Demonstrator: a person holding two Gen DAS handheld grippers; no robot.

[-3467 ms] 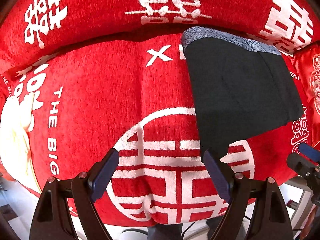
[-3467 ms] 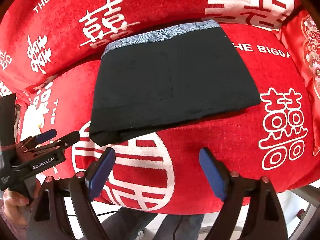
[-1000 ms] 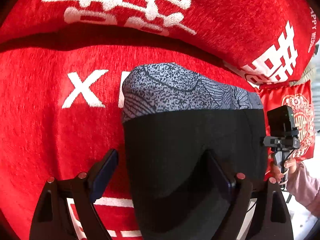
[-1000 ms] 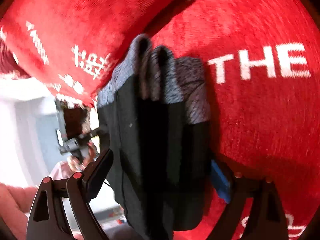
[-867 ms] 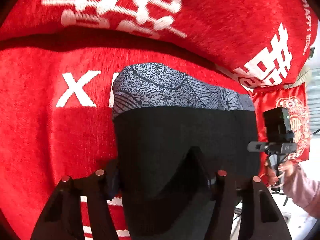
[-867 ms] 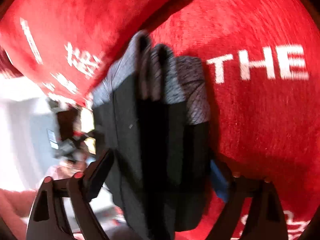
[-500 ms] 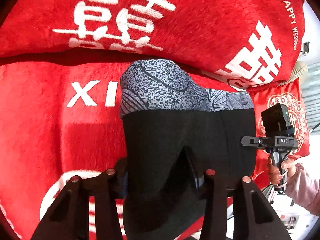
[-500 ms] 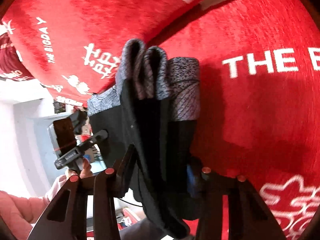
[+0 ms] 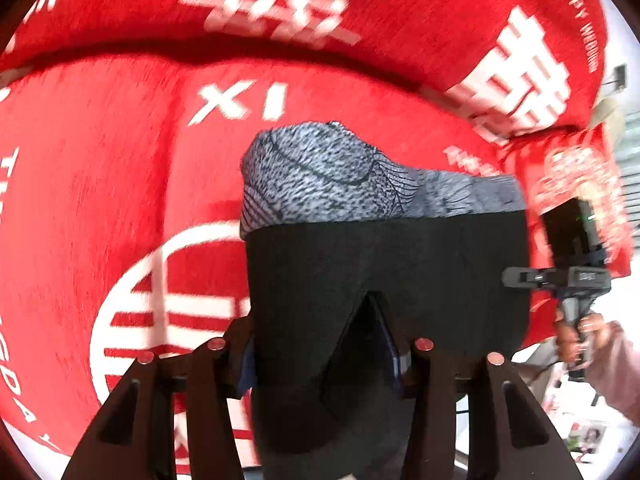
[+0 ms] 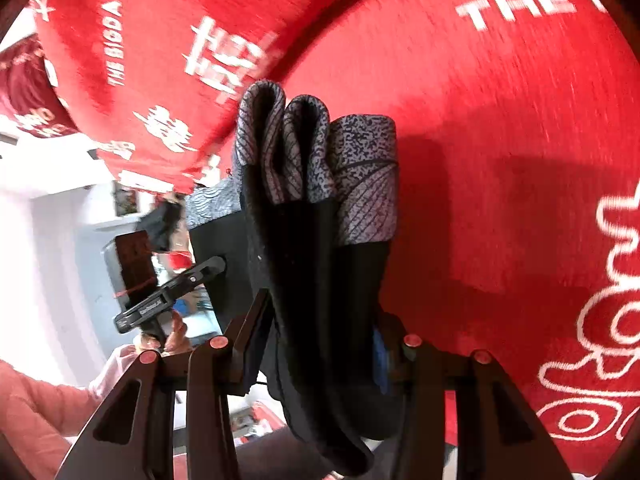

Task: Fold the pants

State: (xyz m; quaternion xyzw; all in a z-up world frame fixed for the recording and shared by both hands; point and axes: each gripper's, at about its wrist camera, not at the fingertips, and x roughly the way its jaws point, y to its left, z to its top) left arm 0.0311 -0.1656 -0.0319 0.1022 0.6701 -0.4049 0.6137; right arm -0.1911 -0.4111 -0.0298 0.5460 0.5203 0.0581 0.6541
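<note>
Left wrist view: my left claw (image 9: 320,344) pinches one pair of pants (image 9: 384,264), a thick folded bundle of matte black cloth with a grey speckled, leaf-lined waistband (image 9: 340,176) at the far end, held above the fuzzy red blanket (image 9: 100,184) printed with white characters. At right my right claw (image 9: 560,278) shows side-on. Right wrist view: my right claw (image 10: 320,336) clamps the same pants (image 10: 316,256) edge-on, three rounded waistband folds side by side, with my left claw (image 10: 172,296) at left.
</note>
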